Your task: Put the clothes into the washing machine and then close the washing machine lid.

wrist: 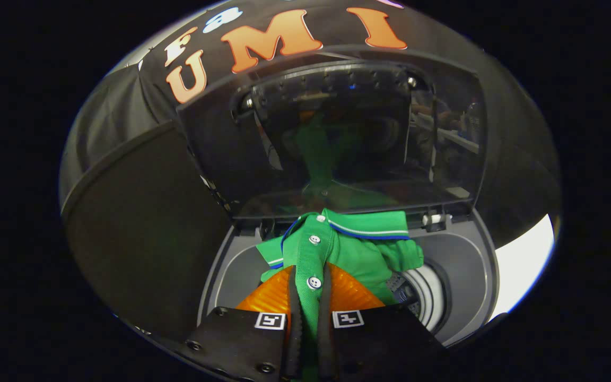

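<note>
A green polo shirt (358, 254) with white buttons and a blue-and-white striped collar hangs over the round drum opening of the washing machine (459, 254). My gripper (310, 276) is shut on the shirt's button placket, and both fingers (290, 297) press the cloth from either side. The shirt bunches just ahead of the fingertips, above the drum. The machine's dark see-through lid (337, 138) stands raised beyond the shirt and mirrors the green cloth. Pale drum ribs (427, 289) show to the right of the fingers.
The grey top deck (231, 265) rings the opening. A white hinge piece (435, 218) sits at the lid's lower right corner. Black cloth wall (141, 212) stands close on the left and behind the lid. A pale floor patch (525, 260) lies to the right.
</note>
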The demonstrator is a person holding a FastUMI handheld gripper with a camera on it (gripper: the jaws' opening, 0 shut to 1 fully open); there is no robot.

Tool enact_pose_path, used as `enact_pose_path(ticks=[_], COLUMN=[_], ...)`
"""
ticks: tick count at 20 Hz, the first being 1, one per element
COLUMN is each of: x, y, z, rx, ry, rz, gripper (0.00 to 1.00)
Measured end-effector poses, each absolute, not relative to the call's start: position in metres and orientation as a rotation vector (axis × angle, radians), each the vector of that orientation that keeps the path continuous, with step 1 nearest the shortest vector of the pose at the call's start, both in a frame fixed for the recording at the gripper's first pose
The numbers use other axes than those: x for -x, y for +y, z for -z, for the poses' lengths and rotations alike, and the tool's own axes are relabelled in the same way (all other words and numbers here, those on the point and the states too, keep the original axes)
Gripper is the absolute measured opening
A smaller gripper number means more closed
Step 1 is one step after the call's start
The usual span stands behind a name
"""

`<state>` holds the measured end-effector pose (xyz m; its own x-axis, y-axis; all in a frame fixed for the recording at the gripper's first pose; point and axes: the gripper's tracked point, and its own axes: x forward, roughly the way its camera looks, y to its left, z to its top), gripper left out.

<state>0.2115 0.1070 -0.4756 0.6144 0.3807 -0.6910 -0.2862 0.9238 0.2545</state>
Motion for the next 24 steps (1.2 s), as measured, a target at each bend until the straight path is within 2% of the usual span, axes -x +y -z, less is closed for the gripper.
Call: enact_pose_path(ticks=[4, 7, 13, 15, 16, 23, 24], x=[-0.193, -0.182, -0.189, -0.191, -0.192, -0.177, -0.175], y=[0.106, 0.105, 0.102, 0.098, 0.097, 0.099, 0.1], z=[0.525, 0.546, 0.545, 0.547, 0.545, 0.529, 0.525], rx=[-0.035, -0.069, -0.035, -0.032, -0.027, -0.04, -0.048], ry=[0.942, 1.03, 1.056, 1.048, 1.044, 1.022, 1.015], rz=[-0.378, -0.314, -0.23, -0.216, -0.205, -0.174, -0.167], gripper=[0.19, 0.19, 0.19, 0.24, 0.3, 1.0, 1.0])
